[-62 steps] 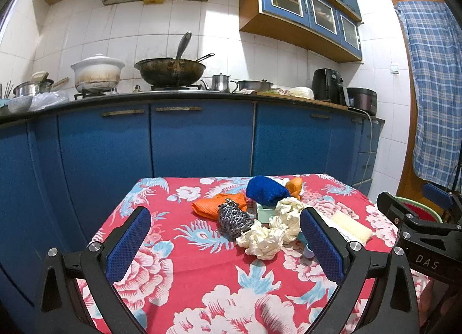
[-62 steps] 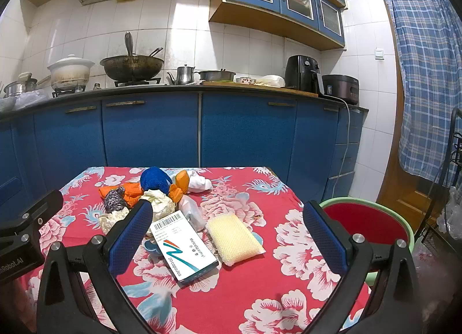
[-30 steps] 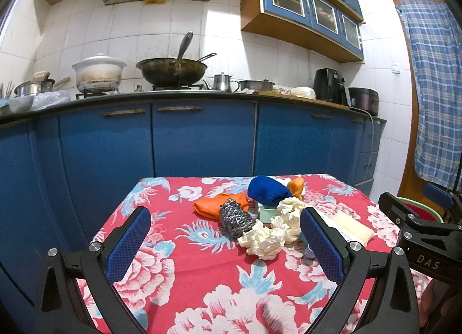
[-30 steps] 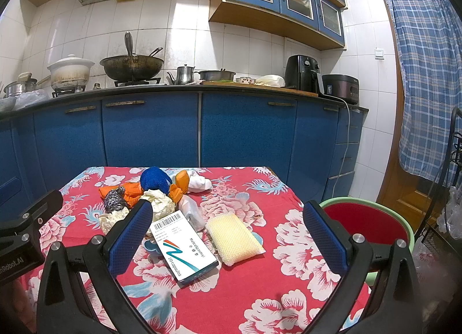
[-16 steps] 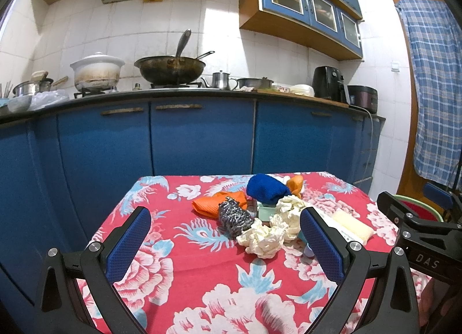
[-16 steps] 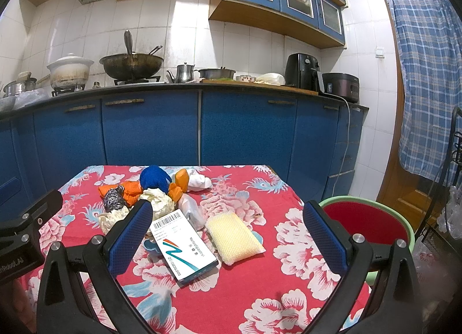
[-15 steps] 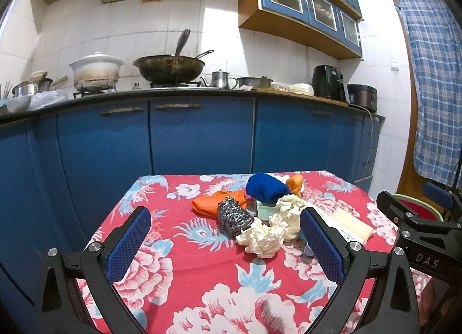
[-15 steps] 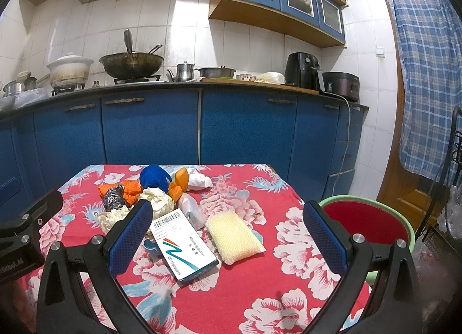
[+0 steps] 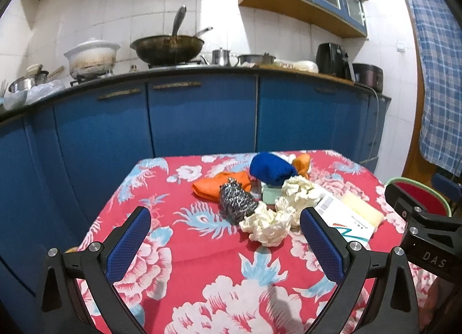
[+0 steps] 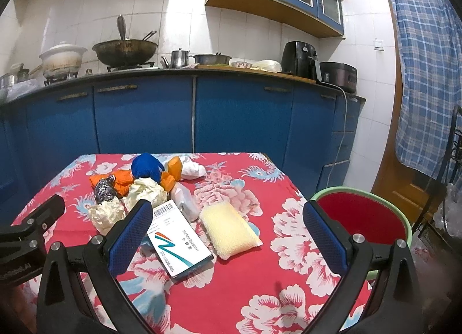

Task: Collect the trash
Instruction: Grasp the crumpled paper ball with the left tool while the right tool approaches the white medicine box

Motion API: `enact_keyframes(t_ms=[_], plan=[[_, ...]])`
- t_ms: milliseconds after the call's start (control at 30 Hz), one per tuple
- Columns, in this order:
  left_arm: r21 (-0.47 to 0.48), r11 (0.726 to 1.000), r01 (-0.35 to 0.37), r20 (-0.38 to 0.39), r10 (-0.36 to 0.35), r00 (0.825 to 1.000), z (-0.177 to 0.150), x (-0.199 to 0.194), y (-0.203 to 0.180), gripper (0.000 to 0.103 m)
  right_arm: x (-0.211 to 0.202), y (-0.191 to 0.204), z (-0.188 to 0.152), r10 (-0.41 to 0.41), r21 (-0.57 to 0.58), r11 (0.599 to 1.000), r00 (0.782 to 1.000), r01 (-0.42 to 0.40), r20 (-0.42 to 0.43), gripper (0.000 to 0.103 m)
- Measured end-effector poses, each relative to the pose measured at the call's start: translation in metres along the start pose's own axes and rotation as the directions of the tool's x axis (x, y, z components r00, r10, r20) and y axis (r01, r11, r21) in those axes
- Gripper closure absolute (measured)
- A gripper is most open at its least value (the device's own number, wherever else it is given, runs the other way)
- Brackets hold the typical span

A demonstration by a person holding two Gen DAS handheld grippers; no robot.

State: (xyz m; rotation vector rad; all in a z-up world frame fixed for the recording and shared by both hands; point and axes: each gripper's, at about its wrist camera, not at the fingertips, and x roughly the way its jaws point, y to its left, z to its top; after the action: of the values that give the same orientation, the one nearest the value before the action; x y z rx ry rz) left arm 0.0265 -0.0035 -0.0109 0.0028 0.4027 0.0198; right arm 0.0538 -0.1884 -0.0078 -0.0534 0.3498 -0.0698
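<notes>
Cream crumpled paper wads (image 9: 268, 225) piled mid-tablecloth (image 9: 202, 250) beside steel scourer (image 9: 235, 199), capsule box (image 10: 180, 240), yellow sponge (image 10: 229, 230). Ahead of both grippers, left gripper (image 9: 225, 243) and right gripper (image 10: 228, 237), jaws spread wide, empty, nothing touching.

Pale green box (image 9: 270, 196) mostly hidden behind crumpled paper (image 9: 297, 191).
</notes>
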Motion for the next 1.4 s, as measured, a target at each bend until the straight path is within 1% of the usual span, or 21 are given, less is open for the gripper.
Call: enact_keyframes(t_ms=[167, 267, 300, 433, 533, 600, 667, 733, 800, 833, 933, 967, 1000, 1100, 1200, 1300, 1333, 1367, 1400], plan=[[0.011, 1.0, 0.011, -0.049, -0.01, 0.999, -0.001, 0.007, -0.003, 0.0, 0.012, 0.004, 0.0, 0.003, -0.017, 1.0, 0.998, -0.004, -0.064, 0.001], [0.021, 1.0, 0.02, -0.08, -0.018, 0.997, 0.001, 0.015, -0.004, 0.0, 0.023, 0.005, -0.001, 0.023, -0.019, 1.0, 0.992, -0.025, -0.121, 0.001], [0.025, 0.999, 0.023, -0.102, -0.02, 0.995, 0.001, 0.019, -0.005, 0.0, 0.028, 0.005, -0.002, 0.032, -0.018, 0.999, 0.989, -0.035, -0.142, 0.001], [0.019, 0.999, 0.034, -0.191, -0.03, 0.981, -0.001, 0.037, -0.005, 0.0, 0.05, 0.005, -0.006, 0.069, 0.0, 0.997, 0.965, -0.071, -0.253, 0.001], [0.001, 0.999, 0.049, -0.237, -0.047, 0.97, -0.003, 0.046, -0.003, 0.0, 0.066, 0.003, -0.011, 0.103, 0.033, 0.995, 0.938, -0.097, -0.33, 0.001], [-0.009, 0.999, 0.053, -0.259, -0.054, 0.964, -0.005, 0.051, -0.002, 0.0, 0.072, 0.002, -0.014, 0.121, 0.052, 0.993, 0.924, -0.11, -0.362, 0.001], [-0.016, 0.998, 0.057, -0.277, -0.059, 0.959, -0.005, 0.054, -0.001, 0.0, 0.074, 0.0, -0.016, 0.147, 0.072, 0.989, 0.915, -0.13, -0.376, 0.001], [-0.024, 0.998, 0.063, -0.299, -0.067, 0.952, -0.007, 0.058, -0.001, 0.0, 0.071, -0.003, -0.017, 0.17, 0.085, 0.985, 0.916, -0.149, -0.363, 0.001], [-0.03, 0.997, 0.069, -0.322, -0.075, 0.944, -0.008, 0.062, -0.001, 0.0, 0.069, -0.001, -0.016, 0.205, 0.089, 0.979, 0.912, -0.186, -0.355, 0.001], [-0.033, 0.997, 0.07, -0.33, -0.077, 0.941, -0.009, 0.064, -0.001, 0.0, 0.068, 0.0, -0.016, 0.229, 0.091, 0.974, 0.906, -0.21, -0.356, 0.001], [-0.045, 0.997, 0.07, -0.343, -0.081, 0.936, -0.009, 0.066, 0.001, 0.0, 0.072, 0.005, -0.015, 0.259, 0.08, 0.966, 0.893, -0.247, -0.368, 0.001], [-0.048, 0.996, 0.071, -0.345, -0.083, 0.935, -0.009, 0.066, 0.001, 0.0, 0.072, 0.008, -0.015, 0.268, 0.073, 0.963, 0.887, -0.26, -0.375, 0.003], [-0.052, 0.996, 0.071, -0.346, -0.085, 0.934, -0.009, 0.066, 0.002, 0.0, 0.073, 0.01, -0.016, 0.271, 0.065, 0.962, 0.884, -0.267, -0.381, 0.008], [-0.061, 0.996, 0.063, -0.349, -0.081, 0.933, -0.009, 0.067, 0.005, 0.0, 0.076, 0.017, -0.016, 0.276, 0.042, 0.958, 0.874, -0.283, -0.399, 0.012], [-0.092, 0.993, 0.074, -0.361, -0.103, 0.927, -0.009, 0.07, 0.011, 0.0, 0.077, 0.021, -0.018, 0.282, 0.031, 0.955, 0.865, -0.296, -0.416, 0.013], [-0.087, 0.993, 0.08, -0.373, -0.107, 0.921, -0.009, 0.074, 0.012, 0.0, 0.079, 0.023, -0.019, 0.279, 0.02, 0.954, 0.861, -0.299, -0.424, 0.014], [-0.097, 0.991, 0.088, -0.381, -0.118, 0.917, -0.006, 0.076, 0.013, 0.0, 0.079, 0.023, -0.019, 0.28, 0.02, 0.954, 0.861, -0.3, -0.426, 0.016], [-0.11, 0.989, 0.095, -0.382, -0.13, 0.915, -0.005, 0.077, 0.014, 0.0, 0.079, 0.023, -0.019, 0.278, 0.02, 0.954, 0.86, -0.299, -0.427, 0.024], [-0.135, 0.985, 0.111, -0.381, -0.155, 0.912, -0.001, 0.078, 0.017, 0.0, 0.079, 0.023, -0.019, 0.275, 0.02, 0.955, 0.862, -0.295, -0.427, 0.034]])
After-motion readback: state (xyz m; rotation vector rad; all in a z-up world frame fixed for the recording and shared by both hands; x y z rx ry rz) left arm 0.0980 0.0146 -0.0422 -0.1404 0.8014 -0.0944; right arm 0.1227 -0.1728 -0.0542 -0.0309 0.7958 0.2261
